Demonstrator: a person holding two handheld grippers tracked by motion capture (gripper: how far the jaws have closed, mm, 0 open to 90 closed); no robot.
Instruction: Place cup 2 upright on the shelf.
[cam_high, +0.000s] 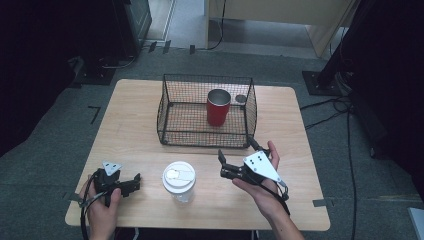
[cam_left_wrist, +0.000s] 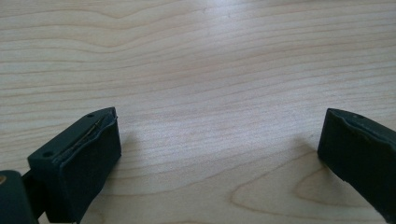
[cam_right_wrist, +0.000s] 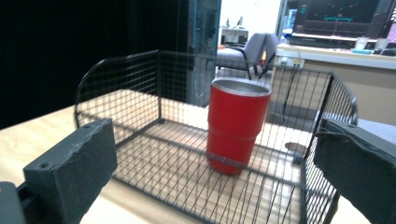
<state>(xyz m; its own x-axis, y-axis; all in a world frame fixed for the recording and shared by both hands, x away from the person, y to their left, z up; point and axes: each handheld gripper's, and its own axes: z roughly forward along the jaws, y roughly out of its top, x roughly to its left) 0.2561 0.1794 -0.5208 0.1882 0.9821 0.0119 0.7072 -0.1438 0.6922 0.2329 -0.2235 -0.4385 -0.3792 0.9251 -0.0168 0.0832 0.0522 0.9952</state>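
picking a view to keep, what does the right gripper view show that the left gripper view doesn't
Right gripper view: a red cup standing upright inside a black wire basket, with a chair and desk in the room behind.

Left gripper view: bare wood grain of the table, seen close up, with nothing lying on it.

Both: a pair of black tongs rising from the bottom, open with nothing between them (left tongs, right tongs), and the same light wooden tabletop.
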